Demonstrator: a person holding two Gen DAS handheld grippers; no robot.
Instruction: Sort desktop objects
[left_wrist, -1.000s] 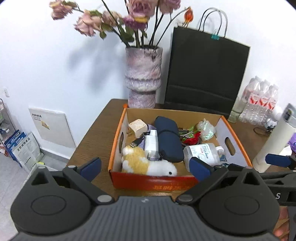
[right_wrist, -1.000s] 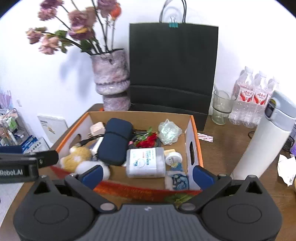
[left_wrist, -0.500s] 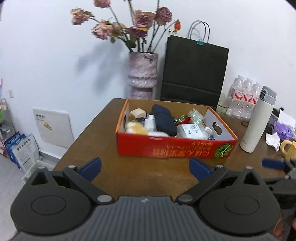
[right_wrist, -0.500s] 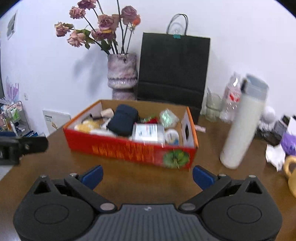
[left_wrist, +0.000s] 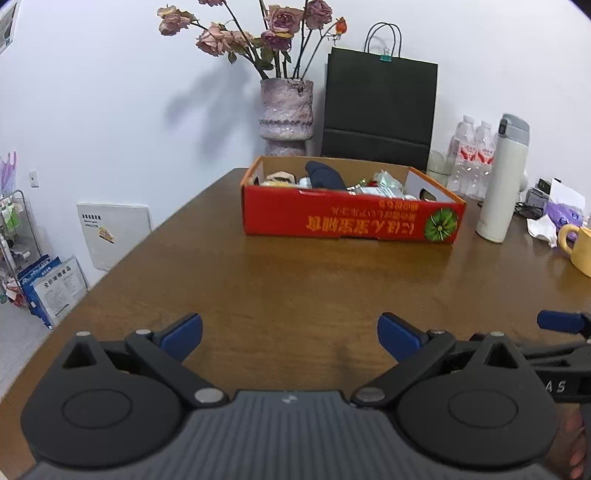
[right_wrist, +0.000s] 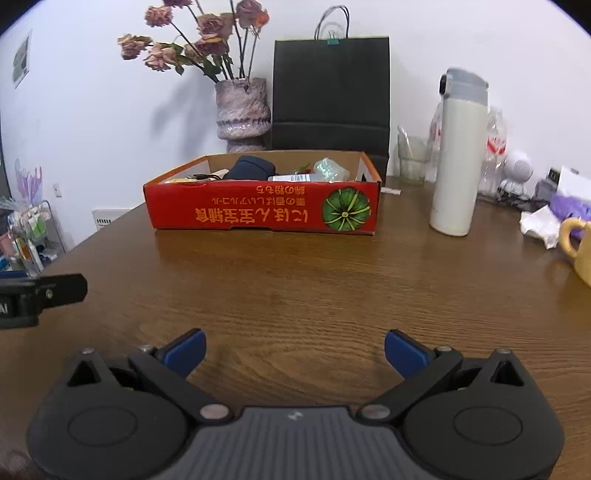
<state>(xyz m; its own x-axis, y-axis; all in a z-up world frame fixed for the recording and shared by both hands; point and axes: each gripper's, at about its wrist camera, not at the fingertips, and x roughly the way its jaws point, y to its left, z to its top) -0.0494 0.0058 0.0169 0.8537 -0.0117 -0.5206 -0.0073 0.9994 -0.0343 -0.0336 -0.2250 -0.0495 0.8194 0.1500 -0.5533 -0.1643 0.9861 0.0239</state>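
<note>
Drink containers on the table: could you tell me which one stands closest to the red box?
The white flask with the grey lid: it stands just right of the red box, ahead of the glass and water bottles.

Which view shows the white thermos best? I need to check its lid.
The right wrist view: the white thermos stands large and whole, right of the red box, its grey lid clear. The left wrist view shows it smaller and farther off, though still whole.

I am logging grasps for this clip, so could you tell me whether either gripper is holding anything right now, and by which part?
Nothing is held. The left gripper and right gripper are both open above the bare table.
</note>
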